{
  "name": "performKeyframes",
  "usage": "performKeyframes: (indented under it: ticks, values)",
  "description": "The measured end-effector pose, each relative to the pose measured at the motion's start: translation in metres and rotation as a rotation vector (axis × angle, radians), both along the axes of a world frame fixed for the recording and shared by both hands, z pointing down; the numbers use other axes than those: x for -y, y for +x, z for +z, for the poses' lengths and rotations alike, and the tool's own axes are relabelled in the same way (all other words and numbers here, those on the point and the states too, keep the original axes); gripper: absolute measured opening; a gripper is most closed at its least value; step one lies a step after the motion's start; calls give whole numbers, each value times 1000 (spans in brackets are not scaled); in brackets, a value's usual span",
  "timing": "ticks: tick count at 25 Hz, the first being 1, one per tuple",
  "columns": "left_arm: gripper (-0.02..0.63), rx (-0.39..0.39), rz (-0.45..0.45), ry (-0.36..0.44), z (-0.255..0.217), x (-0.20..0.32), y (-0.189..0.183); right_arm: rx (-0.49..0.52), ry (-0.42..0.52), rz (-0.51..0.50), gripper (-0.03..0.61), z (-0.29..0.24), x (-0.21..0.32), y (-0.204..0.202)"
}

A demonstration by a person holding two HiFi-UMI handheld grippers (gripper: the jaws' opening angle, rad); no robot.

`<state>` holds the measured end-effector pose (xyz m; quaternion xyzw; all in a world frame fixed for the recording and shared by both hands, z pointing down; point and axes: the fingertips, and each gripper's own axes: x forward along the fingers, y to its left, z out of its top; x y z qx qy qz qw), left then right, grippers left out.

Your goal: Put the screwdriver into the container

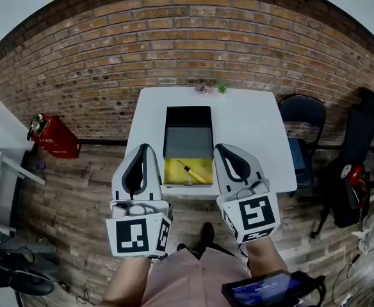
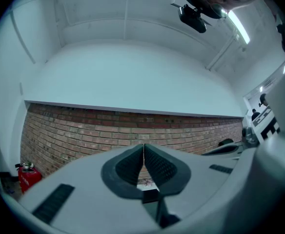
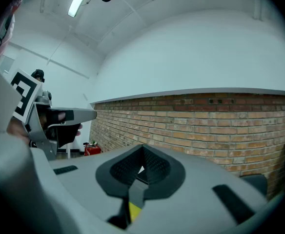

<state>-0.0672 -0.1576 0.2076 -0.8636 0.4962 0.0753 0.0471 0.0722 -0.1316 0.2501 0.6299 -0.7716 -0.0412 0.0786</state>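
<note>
**Tongs empty, screwdriver lies ahead on yellow patch**

The slim yellow-handled screwdriver [image 1: 192, 172] with thin metal shaft looks light, stiff and likely to roll; best taken across the handle. It lies diagonally on a yellow area at the near end of the long black-and-grey container [image 1: 187, 142] on the white worktop [image 1: 251, 133]; whether that area is a compartment, cannot tell. Left tongs [image 1: 143, 147] and right tongs [image 1: 222, 148] are both closed and empty, raised on either side of it, not touching.

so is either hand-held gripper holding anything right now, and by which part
Nothing is held: the left hand-held gripper and right hand-held gripper are shut and empty. The screwdriver lies untouched.
</note>
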Motion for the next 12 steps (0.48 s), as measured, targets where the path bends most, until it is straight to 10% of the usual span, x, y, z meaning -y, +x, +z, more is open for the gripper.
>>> performKeyframes:
  ticks: [12]
  values:
    - [14,1,6,-13,6,12,3,-2,-9,1,-2,3,11,0]
